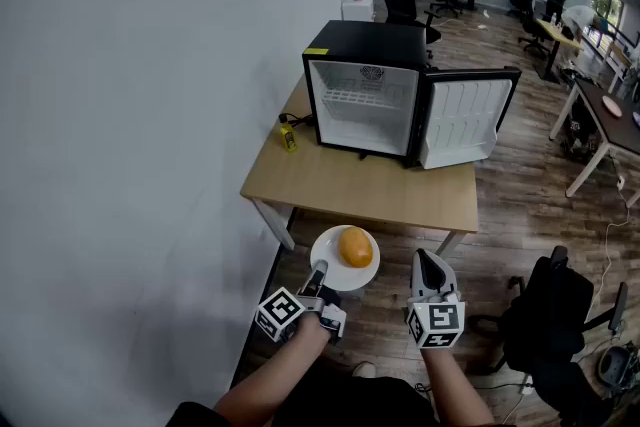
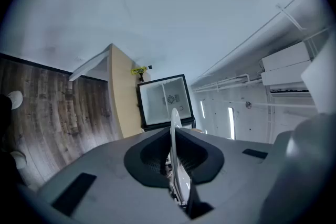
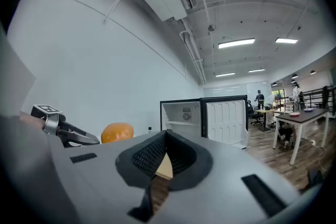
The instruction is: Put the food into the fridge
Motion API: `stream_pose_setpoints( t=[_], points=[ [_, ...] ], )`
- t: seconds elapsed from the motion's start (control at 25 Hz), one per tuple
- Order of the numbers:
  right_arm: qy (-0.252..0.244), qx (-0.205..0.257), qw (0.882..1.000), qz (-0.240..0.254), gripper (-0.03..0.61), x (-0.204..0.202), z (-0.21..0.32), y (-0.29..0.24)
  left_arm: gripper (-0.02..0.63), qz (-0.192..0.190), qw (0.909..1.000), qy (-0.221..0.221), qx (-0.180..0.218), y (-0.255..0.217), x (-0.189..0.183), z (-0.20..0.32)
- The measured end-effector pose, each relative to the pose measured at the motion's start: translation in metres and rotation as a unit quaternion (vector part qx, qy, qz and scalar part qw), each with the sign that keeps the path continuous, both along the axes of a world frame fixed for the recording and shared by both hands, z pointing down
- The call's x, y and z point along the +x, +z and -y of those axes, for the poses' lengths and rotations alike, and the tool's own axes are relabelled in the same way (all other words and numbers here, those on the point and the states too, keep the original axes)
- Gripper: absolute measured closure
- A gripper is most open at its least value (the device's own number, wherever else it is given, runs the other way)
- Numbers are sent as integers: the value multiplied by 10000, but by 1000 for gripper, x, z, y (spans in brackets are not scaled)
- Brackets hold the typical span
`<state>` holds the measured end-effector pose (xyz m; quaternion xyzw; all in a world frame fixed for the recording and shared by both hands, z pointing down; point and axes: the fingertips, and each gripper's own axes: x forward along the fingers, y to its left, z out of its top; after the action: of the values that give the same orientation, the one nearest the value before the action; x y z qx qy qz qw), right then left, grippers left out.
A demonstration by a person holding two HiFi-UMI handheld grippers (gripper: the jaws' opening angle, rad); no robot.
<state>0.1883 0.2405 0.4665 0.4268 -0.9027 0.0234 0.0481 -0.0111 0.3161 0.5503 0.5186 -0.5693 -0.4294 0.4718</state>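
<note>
**Plate of food held short of the open fridge**

Head view: the fridge [image 1: 365, 100] stood on a table [image 1: 370, 190] with its door [image 1: 462, 120] swung wide. The plate [image 1: 325, 257] was well short of the fridge, off the table's near edge and over the floor. On it sat the food [image 1: 356, 247], a round orange lump. The left gripper [image 1: 319, 273] pinched the rim on the side farthest from the fridge. The right gripper [image 1: 428, 265] hung just beside the plate, equally far from the fridge, carrying nothing.

Left gripper view: the left gripper [image 2: 174, 136] was clenched on the plate [image 2: 173, 118], seen edge-on between the jaws, with the fridge [image 2: 164, 99] straight beyond.

Right gripper view: the right gripper [image 3: 166, 136] had its jaws closed tip to tip on nothing. The food [image 3: 117, 132] showed to the left of the fridge [image 3: 181, 118].

Handling, as a judgement: the plate looks stiff, smooth and breakable, and a one-sided rim grip lets it tilt. The food sits loose and round, so it could roll off. Keeping the plate level matters; a second hold on the opposite rim would steady it.
</note>
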Motion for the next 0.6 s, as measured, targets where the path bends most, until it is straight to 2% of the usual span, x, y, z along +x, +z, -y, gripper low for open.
stream_pose_setpoints(
  t=[0.6],
  points=[
    [-139, -230, 9994, 224, 517, 1, 23, 14, 588, -6, 9999, -110, 53, -9, -7, 16]
  ],
)
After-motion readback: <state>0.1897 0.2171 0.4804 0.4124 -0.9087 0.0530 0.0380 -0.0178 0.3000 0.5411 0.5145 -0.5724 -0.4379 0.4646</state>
